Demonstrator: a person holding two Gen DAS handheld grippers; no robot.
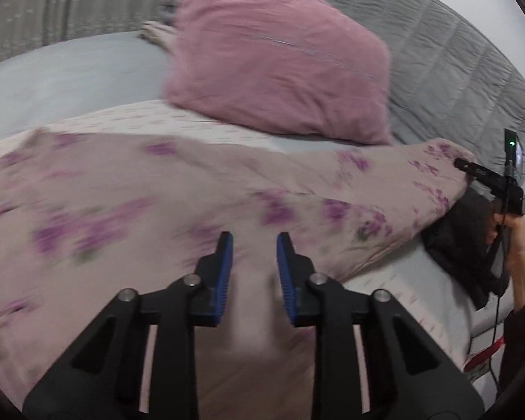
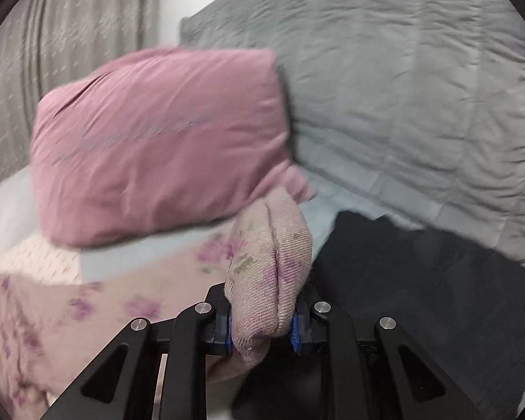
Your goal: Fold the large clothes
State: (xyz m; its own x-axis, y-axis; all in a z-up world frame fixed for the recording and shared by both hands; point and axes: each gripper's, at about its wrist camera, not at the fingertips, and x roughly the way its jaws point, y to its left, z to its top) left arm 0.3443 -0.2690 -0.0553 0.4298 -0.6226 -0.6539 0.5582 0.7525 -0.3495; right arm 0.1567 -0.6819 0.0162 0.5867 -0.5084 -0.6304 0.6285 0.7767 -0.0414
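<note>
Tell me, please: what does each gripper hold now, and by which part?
The right gripper holds the floral cloth by a bunched fold at its edge. The left gripper has the same cloth between its jaws, but blur hides whether they pinch it.

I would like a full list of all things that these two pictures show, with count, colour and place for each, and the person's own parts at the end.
floral garment: one, pale pink with purple flowers, spread across the bed, one bunched end in the right tongs.
pillow: one, rose pink, behind the garment.
quilt: one, grey, rumpled, behind and right of the pillow.
bed sheet: one, pale blue, under everything.
dark cloth: one, black, at the right end of the garment.
curtain: one, grey-beige, patterned, at back left.
left tongs: black with blue pads, a blurred fold of the garment between them.
right tongs: black with blue pads, shut on the garment.
hand: one, at the right edge, holding the right tongs.
</note>
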